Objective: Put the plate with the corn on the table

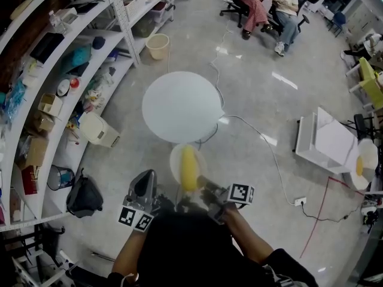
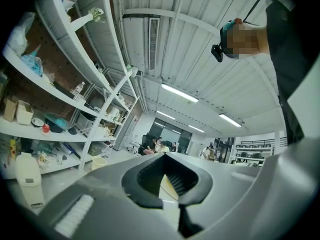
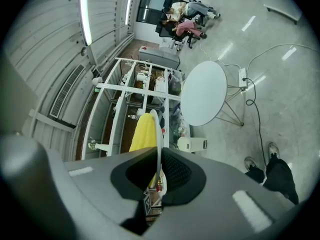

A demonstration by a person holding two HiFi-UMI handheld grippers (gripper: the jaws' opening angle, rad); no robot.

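Running down the left edge of the head view, white shelving [image 1: 90,58] carries boxes and mixed clutter. On the floor just beside it stands a white bin [image 1: 99,130], with a black bag [image 1: 84,197] lower in the frame.

Lower centre-left: the left gripper [image 1: 146,183] points toward the top of the frame. In the left gripper view its jaws meet at the tips with nothing between them.

Upper centre: a beige bucket [image 1: 158,46] sits on the floor near the end of the shelving.

Centre: the round white table [image 1: 182,106].

Just below the table's lower edge in the frame, the plate [image 1: 175,160] is held in the air over the floor, not on the table. The corn [image 1: 189,167] lies along the plate's middle, its length pointing toward the table.

Right of the plate: the right gripper [image 1: 202,181], jaws closed narrow on the plate's rim. The right gripper view shows that rim edge-on between the pads, with the corn on the plate's left face.

A white cable [image 1: 263,139] trails across the floor from the table's foot toward the right. Right edge: a white cabinet [image 1: 326,141]. Upper right: seated people [image 1: 272,5], well apart from the table.
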